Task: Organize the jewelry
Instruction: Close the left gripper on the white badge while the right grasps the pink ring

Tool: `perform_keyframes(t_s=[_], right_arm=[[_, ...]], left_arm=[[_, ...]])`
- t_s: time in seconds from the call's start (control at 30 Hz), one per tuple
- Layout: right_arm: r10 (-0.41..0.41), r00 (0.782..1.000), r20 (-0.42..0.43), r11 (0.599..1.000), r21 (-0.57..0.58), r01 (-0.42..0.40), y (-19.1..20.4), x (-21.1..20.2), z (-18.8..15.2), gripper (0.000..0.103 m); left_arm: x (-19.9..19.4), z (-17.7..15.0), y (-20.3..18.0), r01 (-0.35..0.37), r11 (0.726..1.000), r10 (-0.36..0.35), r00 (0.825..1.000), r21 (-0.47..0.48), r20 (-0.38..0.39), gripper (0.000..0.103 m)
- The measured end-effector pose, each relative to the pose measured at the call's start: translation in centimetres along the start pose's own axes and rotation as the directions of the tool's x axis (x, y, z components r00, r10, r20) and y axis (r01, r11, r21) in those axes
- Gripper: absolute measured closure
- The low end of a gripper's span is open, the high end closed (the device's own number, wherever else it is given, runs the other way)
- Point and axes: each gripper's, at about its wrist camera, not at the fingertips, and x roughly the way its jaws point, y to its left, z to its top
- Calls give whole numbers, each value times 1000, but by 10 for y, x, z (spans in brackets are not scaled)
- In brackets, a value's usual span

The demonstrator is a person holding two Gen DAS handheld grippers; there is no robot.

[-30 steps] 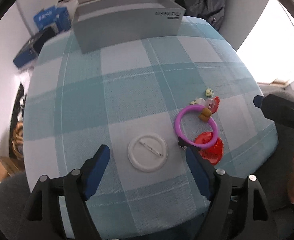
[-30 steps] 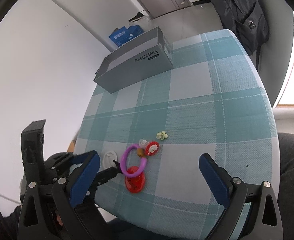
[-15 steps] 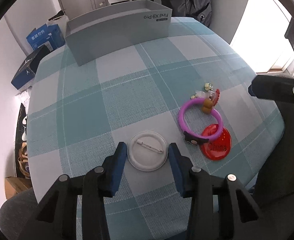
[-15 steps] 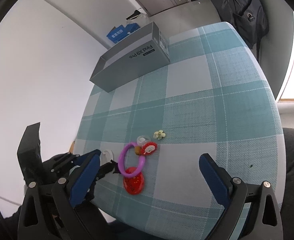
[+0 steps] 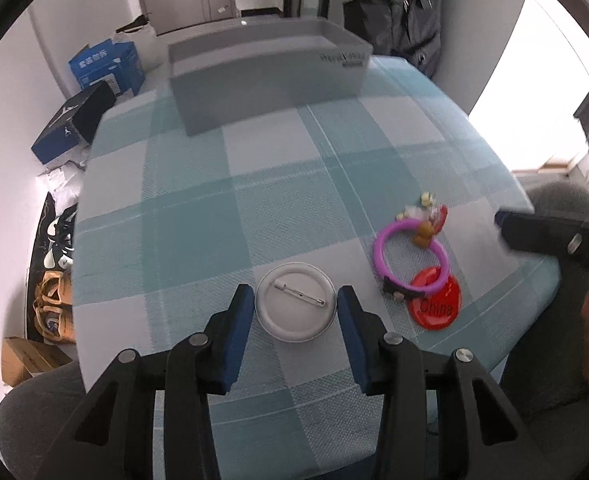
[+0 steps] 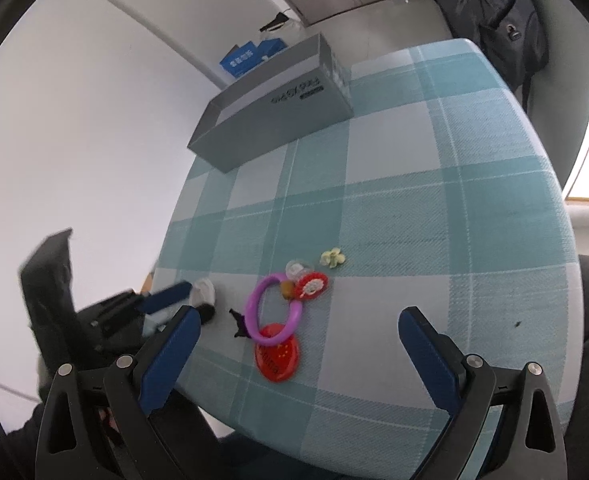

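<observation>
A white round pin badge, pin side up, sits between the blue pads of my left gripper, which is shut on its rim. In the right wrist view the badge shows at the left gripper's tips, by the table's near left edge. To its right lie a purple ring bracelet with a brown charm, a red "China" badge partly under the ring, and small red, clear and yellow-green pieces. My right gripper hangs open above the near edge, holding nothing.
An open grey box stands at the far side of the teal checked tablecloth. Blue boxes, a dark shoebox and shoes sit on the floor to the left. A dark jacket hangs beyond the table.
My left jaws have closed from wide apart onto the white badge. The left view has pulled back a little. The right gripper has stayed in place, open.
</observation>
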Motion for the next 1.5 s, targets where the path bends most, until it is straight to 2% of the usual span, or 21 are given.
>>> perform_keyframes(t_s=[0.2,0.3,0.4,0.5,0.57,0.6,0.63,0.67,0.77,0.8,0.83,0.93,1.17,1.37,1.5], right_arm=[[-11,1000,-29,1000,-25,10,9,12,-3,4],[-26,999,-42,999,-27,25,13,18,-1,14],[-37,998,-53,999,-36,35,17,25,-1,16],[-47,997,-66,998,-47,44,21,33,0,28],[-62,996,-61,996,-70,57,25,35,0,40],[-66,996,-65,995,-78,60,28,37,1,50],[-74,995,-69,994,-86,67,29,38,1,54],[-96,993,-70,991,-98,89,31,40,1,54],[-156,986,-64,979,-143,146,39,44,0,64],[-183,981,-59,971,-166,171,42,45,-1,69],[-195,979,-57,966,-181,182,44,46,-2,79],[-246,968,-57,948,-224,227,47,50,-5,94],[-205,978,-38,957,-219,192,48,47,-7,95],[-79,997,9,980,-183,79,49,27,0,95],[-18,998,62,984,-177,29,55,11,8,95]], left_arm=[[-21,8,12,11,998,-9,999,-61,37,65],[-34,9,20,13,992,-5,998,-125,61,65],[-41,11,19,4,990,8,996,-142,84,65],[-49,13,21,11,988,4,995,-151,104,65],[-52,13,23,14,988,3,994,-151,112,65],[-53,14,24,14,988,4,993,-151,116,65],[-54,14,24,16,988,2,993,-153,118,65],[-55,14,25,23,987,-4,993,-158,120,65],[-56,15,27,27,986,-7,992,-162,123,65],[-57,15,27,28,986,-7,992,-163,125,65],[-57,15,28,29,986,-8,992,-163,127,65],[-58,14,29,28,986,-7,991,-166,131,65],[-58,17,31,30,985,-7,991,-167,132,65],[-61,24,35,45,984,-20,989,-174,144,65],[-65,36,35,46,985,-19,987,-166,159,65]])
